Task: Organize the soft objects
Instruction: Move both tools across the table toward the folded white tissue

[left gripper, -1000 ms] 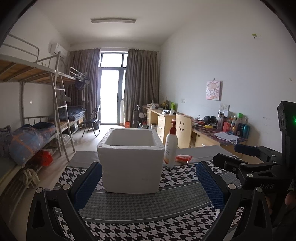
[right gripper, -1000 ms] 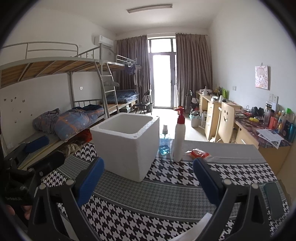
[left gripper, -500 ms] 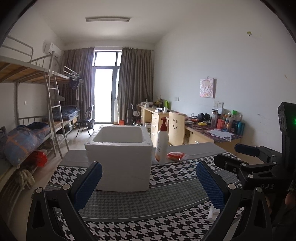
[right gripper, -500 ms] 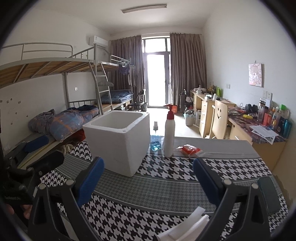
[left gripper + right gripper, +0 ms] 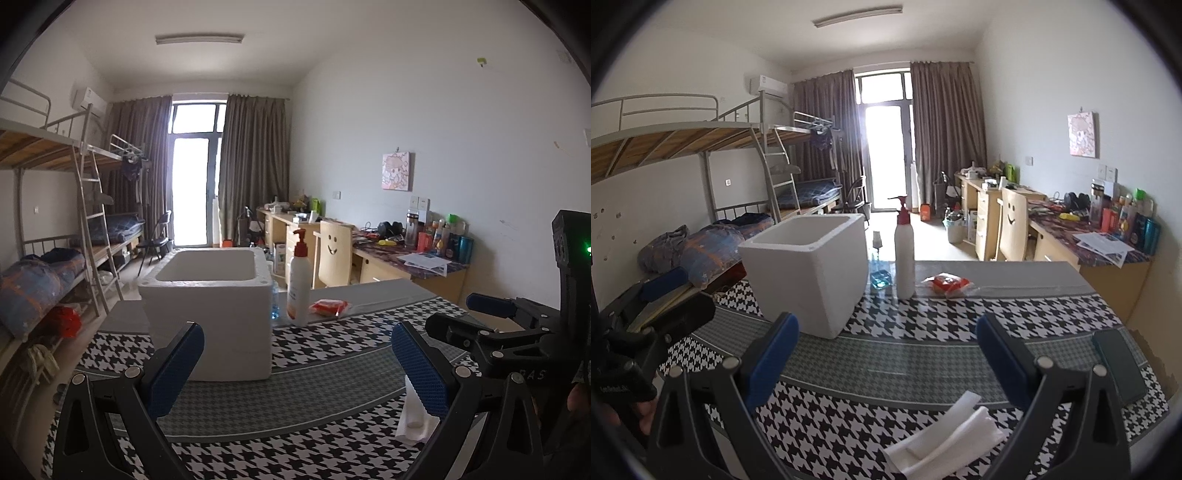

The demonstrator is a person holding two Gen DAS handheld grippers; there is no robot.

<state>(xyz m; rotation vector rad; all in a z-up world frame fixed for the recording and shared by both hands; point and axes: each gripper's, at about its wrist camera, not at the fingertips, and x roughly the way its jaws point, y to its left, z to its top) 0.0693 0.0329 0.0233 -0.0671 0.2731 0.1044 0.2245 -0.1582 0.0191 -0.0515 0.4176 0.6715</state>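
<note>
A stack of white foam sheets lies on the houndstooth tablecloth, close below my open right gripper and slightly right of its centre. In the left wrist view the same foam sheets sit partly behind the right finger of my open left gripper. A white foam box stands open-topped at the far left of the table. A red packet lies far back. Both grippers are empty.
A white pump bottle and a small blue bottle stand beside the box. A dark phone lies near the table's right edge. Bunk beds line the left wall and cluttered desks the right.
Both views have tilted down and drawn back a little. The box and bottle sit farther left in the left view, and the foam sheets have come into sight. Both grippers stay open.
</note>
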